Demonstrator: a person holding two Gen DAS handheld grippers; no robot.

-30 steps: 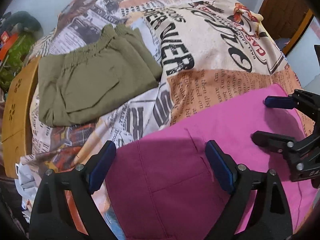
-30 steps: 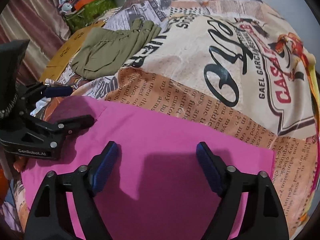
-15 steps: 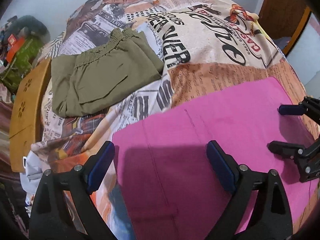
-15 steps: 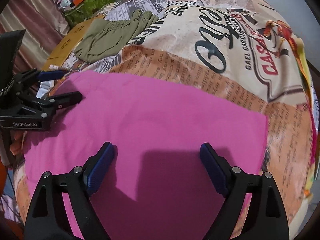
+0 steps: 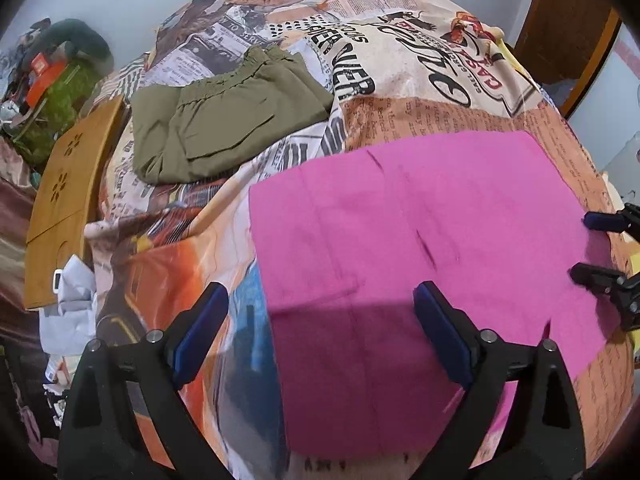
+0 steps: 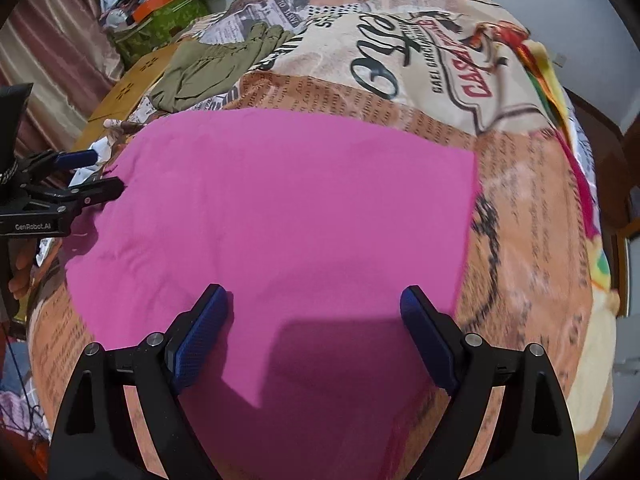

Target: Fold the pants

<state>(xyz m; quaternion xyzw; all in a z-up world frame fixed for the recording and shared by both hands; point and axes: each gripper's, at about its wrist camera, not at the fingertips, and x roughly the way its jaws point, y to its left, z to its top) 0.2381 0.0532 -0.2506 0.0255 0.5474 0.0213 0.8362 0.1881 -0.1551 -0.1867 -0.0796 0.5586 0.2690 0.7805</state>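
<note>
Pink pants (image 5: pixel 420 220) lie folded flat as a rectangle on the printed bedspread (image 5: pixel 400 60); they also show in the right wrist view (image 6: pixel 288 208). My left gripper (image 5: pixel 320 332) is open and empty, above the pants' left near part. My right gripper (image 6: pixel 312 332) is open and empty, above their near edge. Each gripper shows in the other's view: the right gripper at the right edge (image 5: pixel 600 248), the left gripper at the left edge (image 6: pixel 86 174). Both are apart from the cloth.
Folded olive-green pants (image 5: pixel 224 124) lie further back on the left. A wooden board (image 5: pixel 68 196) sits at the bed's left edge, with clutter and a green bag (image 5: pixel 60 96) behind it. A wooden door (image 5: pixel 560 32) stands at the back right.
Both grippers have pulled back and up from the pink pants, so more of the folded cloth and bed shows. Both stayed open.
</note>
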